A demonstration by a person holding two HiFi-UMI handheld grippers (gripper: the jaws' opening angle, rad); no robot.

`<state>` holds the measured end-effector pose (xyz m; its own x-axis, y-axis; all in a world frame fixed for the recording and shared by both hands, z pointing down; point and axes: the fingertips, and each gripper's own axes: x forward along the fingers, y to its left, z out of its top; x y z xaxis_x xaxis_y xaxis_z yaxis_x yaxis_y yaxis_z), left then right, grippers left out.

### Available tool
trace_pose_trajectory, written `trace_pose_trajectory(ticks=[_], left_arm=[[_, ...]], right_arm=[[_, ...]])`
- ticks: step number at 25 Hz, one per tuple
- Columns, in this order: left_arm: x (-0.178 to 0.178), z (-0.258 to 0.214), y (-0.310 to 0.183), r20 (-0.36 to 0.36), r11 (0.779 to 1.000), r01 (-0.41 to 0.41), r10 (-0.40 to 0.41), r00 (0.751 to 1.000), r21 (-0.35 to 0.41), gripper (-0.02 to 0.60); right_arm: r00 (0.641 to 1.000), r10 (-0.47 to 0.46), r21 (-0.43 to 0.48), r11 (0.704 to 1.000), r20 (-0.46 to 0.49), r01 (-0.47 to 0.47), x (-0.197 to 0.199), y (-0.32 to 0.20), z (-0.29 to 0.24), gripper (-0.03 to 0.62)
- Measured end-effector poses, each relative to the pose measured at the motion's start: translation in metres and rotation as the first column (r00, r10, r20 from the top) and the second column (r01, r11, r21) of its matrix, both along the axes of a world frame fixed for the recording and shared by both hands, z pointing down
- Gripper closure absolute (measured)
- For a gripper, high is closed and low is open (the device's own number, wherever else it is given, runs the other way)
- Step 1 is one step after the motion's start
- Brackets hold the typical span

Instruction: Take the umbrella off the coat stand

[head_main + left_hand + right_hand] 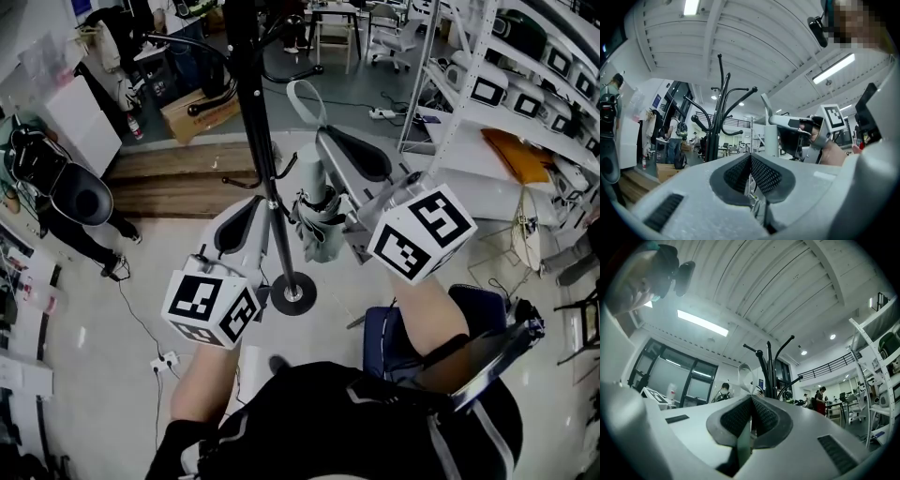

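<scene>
Beside the coat stand (251, 103) pole, on its right, the folded umbrella (319, 230) hangs from the right gripper (751, 403). That gripper's jaws are clamped on the umbrella's pale strap (743, 443), and the strap's loop appears clear of the hooks. Left of the pole, the left gripper (750, 159) has its jaws together, with nothing clearly between them. Draw the umbrella level away from the stand. Maintain firm clamping pressure and route the loop past the hook arms to prevent snagging.
</scene>
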<state>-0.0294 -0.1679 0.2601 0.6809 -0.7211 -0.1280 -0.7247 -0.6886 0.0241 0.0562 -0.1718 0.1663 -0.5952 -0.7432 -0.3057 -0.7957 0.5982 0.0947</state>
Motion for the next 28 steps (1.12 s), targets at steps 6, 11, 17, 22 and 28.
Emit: trace_pose_trajectory(ticks=[6,11,17,22,28], left_arm=[[-0.001,0.013,0.011,0.014,1.000,0.011,-0.010,1.000,-0.006,0.572],[-0.004,0.030,0.007,0.037,0.999,0.030,-0.029,0.999,-0.030,0.572],[-0.009,0.042,0.007,0.046,0.998,0.038,-0.036,0.998,-0.042,0.572],[-0.006,0.041,0.012,0.049,0.999,0.013,-0.012,0.999,-0.033,0.572],[-0.012,0.048,0.014,0.044,0.998,0.024,-0.021,0.999,-0.050,0.572]], right_arm=[[1.000,-0.025,-0.041,0.999,-0.005,0.025,-0.007,0.009,0.026,0.585],[0.999,-0.044,-0.076,0.996,0.017,0.045,-0.008,0.007,0.046,0.585],[0.999,-0.045,-0.117,0.992,0.012,0.046,-0.012,0.007,0.075,0.585],[0.999,-0.029,-0.159,0.987,0.016,0.031,-0.012,0.005,0.090,0.585],[0.999,-0.032,-0.155,0.987,0.018,0.034,-0.015,0.010,0.094,0.585]])
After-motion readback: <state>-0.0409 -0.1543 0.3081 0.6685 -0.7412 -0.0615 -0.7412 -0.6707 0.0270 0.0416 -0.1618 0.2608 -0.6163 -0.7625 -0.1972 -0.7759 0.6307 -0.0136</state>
